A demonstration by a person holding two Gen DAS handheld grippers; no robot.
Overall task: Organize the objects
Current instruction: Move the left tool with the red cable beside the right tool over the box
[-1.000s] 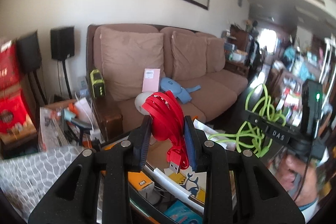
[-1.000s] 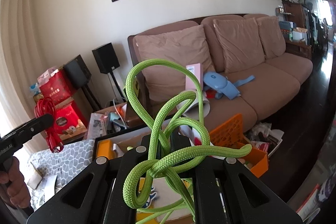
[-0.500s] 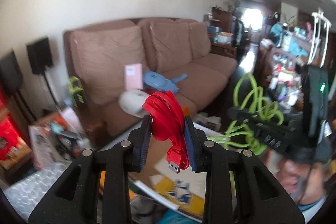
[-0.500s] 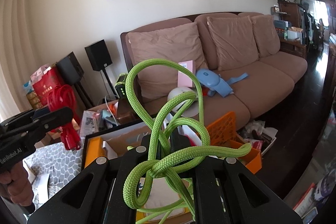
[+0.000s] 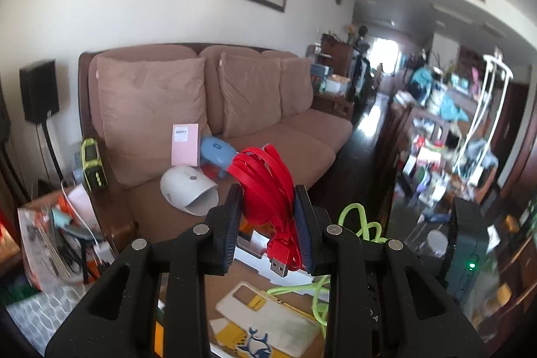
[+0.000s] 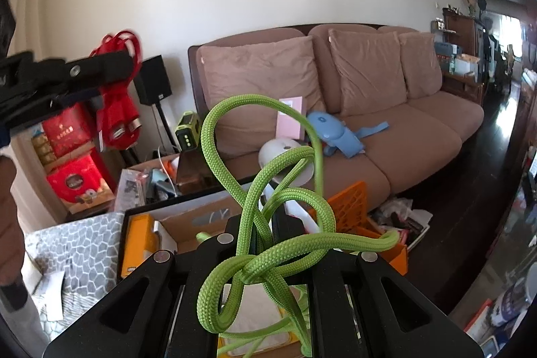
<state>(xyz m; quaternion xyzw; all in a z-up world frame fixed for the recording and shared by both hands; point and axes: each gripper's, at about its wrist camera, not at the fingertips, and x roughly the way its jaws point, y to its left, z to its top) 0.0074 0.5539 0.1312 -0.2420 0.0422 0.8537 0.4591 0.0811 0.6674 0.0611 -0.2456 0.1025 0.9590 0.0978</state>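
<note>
Here I am mid-carry above the open cardboard box [image 6: 188, 223] in front of the brown sofa [image 5: 235, 109], and next each bundle must be lowered into a free spot. My left tongs [image 5: 266, 217] pinch the coiled red USB cable [image 5: 265, 183], my right tongs [image 6: 268, 223] are clamped on the knotted green rope [image 6: 268, 217]. Since a second ago my left hand has swung nearer the right, which has barely moved.

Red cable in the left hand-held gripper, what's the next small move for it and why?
Probably lower the red cable toward the open cardboard box and release it there. The left hand-held gripper holds the bundle in the air, its USB plug dangling, with the box just below, while the right hand-held gripper is busy with the green rope.
</note>
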